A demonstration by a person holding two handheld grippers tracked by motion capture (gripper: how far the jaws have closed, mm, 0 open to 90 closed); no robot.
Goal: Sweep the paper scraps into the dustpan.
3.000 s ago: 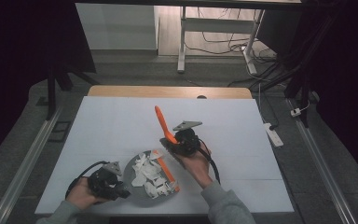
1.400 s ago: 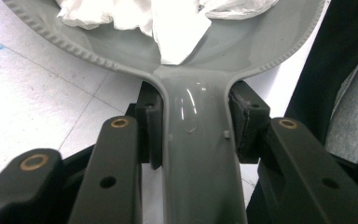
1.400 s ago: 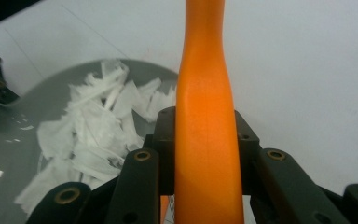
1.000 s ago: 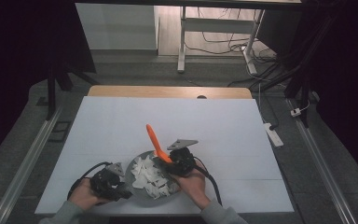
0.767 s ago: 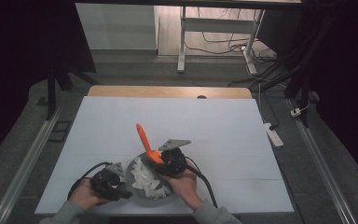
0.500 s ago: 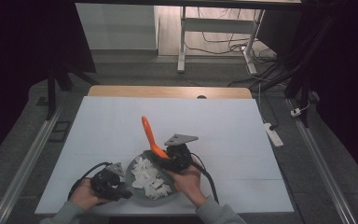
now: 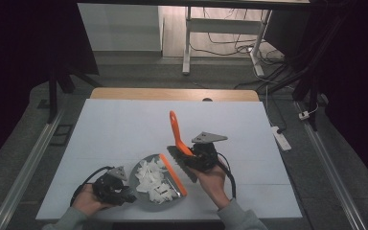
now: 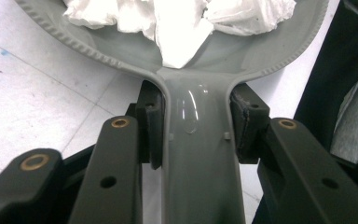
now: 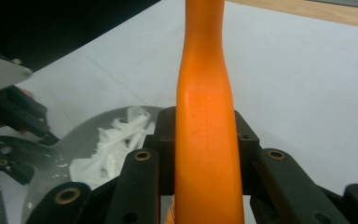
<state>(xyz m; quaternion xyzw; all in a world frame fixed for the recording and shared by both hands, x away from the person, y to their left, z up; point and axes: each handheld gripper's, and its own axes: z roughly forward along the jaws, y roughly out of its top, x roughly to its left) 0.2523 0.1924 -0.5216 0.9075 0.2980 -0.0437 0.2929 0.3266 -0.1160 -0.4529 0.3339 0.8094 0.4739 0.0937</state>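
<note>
Left gripper (image 8: 193, 126), at the near left of the white table (image 7: 124, 129), clamps the grey dustpan (image 7: 141, 184) by its handle; both pads press the handle's sides. The pan spreads directly ahead of these jaws and holds crumpled white paper scraps (image 7: 154, 179). An orange lip edges the pan's side toward the right gripper. Right gripper (image 9: 204, 140), held just beside that orange lip, is closed on the orange brush (image 7: 178, 139) handle, which rises between and beyond its jaws. The brush's dark bristle head lies below this gripper, next to the pan's edge. A hand (image 7: 214, 182) grips the right tool.
</note>
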